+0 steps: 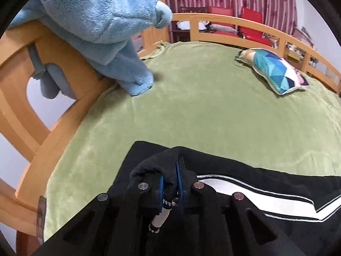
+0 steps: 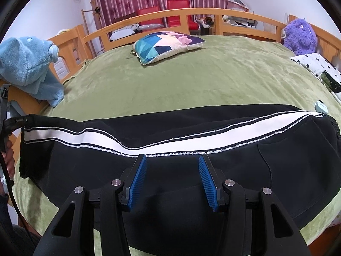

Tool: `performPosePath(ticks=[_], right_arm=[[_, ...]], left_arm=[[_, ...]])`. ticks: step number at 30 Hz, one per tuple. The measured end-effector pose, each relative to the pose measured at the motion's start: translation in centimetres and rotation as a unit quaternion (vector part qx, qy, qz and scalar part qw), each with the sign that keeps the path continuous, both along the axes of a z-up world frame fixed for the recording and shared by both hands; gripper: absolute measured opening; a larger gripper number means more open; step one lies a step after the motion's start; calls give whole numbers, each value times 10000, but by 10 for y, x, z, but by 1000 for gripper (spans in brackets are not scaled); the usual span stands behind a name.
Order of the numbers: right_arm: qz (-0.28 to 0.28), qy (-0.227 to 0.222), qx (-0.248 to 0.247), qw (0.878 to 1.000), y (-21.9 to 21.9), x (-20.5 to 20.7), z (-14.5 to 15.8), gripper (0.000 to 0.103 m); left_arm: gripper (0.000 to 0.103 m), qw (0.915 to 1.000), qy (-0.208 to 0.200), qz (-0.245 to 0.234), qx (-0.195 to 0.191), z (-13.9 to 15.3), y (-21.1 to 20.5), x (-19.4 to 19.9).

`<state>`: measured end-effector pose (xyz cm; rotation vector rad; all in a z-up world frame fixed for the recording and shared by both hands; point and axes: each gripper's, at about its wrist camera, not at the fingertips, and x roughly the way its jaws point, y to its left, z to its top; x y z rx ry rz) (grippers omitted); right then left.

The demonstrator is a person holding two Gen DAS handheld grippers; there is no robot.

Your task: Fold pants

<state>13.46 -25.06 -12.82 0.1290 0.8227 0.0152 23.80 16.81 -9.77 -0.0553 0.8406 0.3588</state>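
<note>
Black pants (image 2: 191,170) with a white side stripe (image 2: 162,141) lie across the near part of a green bed cover (image 2: 181,81). In the left wrist view my left gripper (image 1: 170,183) is shut on a bunched fold of the pants (image 1: 266,179) at their leg end. In the right wrist view my right gripper (image 2: 172,175) is open, its blue pads (image 2: 138,179) apart just above the pants' middle, holding nothing. The left gripper shows at the far left edge (image 2: 12,121) of that view, holding the pant end.
A blue plush toy (image 1: 102,25) hangs over the wooden bed rail (image 1: 68,59) at left. A patterned pillow (image 2: 166,44) lies mid-bed. A purple plush (image 2: 300,36) and a spotted cloth (image 2: 317,66) sit at right. A small round object (image 2: 320,106) lies by the waistband.
</note>
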Motion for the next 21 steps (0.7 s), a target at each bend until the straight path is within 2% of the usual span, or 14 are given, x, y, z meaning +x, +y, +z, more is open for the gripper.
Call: performPosePath(ticks=[4, 8, 14, 20, 21], right_arm=[[3, 12, 3, 10000, 0, 0, 0, 50], [21, 7, -21, 10000, 1, 0, 0, 50], [68, -1, -125, 9999, 8, -1, -3, 50], [164, 35, -293, 9994, 19, 0, -10, 50], [173, 52, -306, 9994, 21, 0, -11, 50]], left_arm=[[14, 9998, 159, 81, 110, -6, -1, -8], [21, 9988, 380, 290, 115, -10, 7, -12], [21, 9974, 496, 468, -223, -18, 31, -20], [21, 9980, 292, 192, -528, -14, 39, -29], [26, 9974, 247, 99, -665, -13, 40, -31]])
